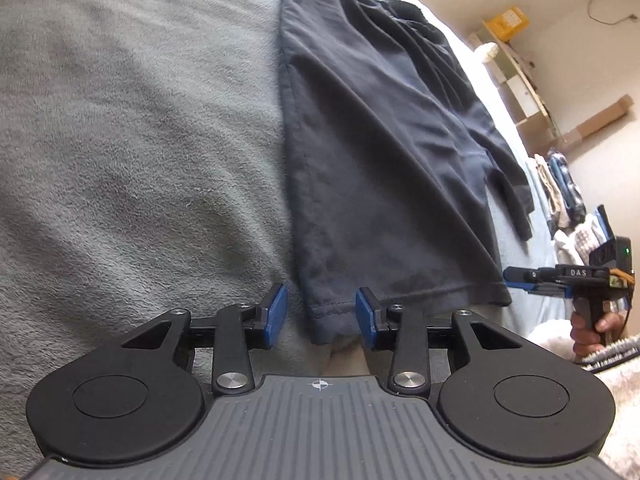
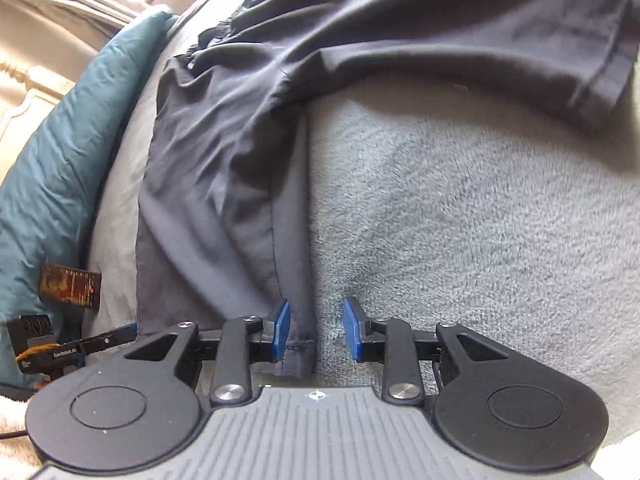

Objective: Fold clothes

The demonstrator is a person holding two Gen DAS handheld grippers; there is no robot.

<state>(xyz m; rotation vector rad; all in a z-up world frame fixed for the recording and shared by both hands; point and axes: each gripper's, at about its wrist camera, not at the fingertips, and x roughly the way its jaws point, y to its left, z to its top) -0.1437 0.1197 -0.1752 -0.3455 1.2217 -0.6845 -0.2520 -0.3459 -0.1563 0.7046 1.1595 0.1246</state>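
Dark navy shorts [image 1: 380, 140] lie spread on a grey fleece blanket [image 1: 140, 140]. My left gripper [image 1: 321, 320] is open, its blue pads [image 1: 276, 316] on either side of the near hem corner of one leg. In the right wrist view, the other leg [image 2: 224, 200] runs down toward me. My right gripper [image 2: 316, 330] is open too, with that leg's hem corner lying between the pads, close to the left one. A hand [image 1: 592, 328] holds the right gripper [image 1: 516, 276] at the far right of the left wrist view. The left gripper's fingertip [image 2: 120, 334] shows at the left edge of the right wrist view.
A teal quilt [image 2: 60, 160] with a brown label [image 2: 70, 286] lies along the blanket's left side. Beyond the bed's right edge are a pale shelf unit [image 1: 516, 76], a cardboard box [image 1: 600, 116] and a pile of clothes [image 1: 560, 184]. Open blanket [image 2: 460, 220] stretches to the right of the leg.
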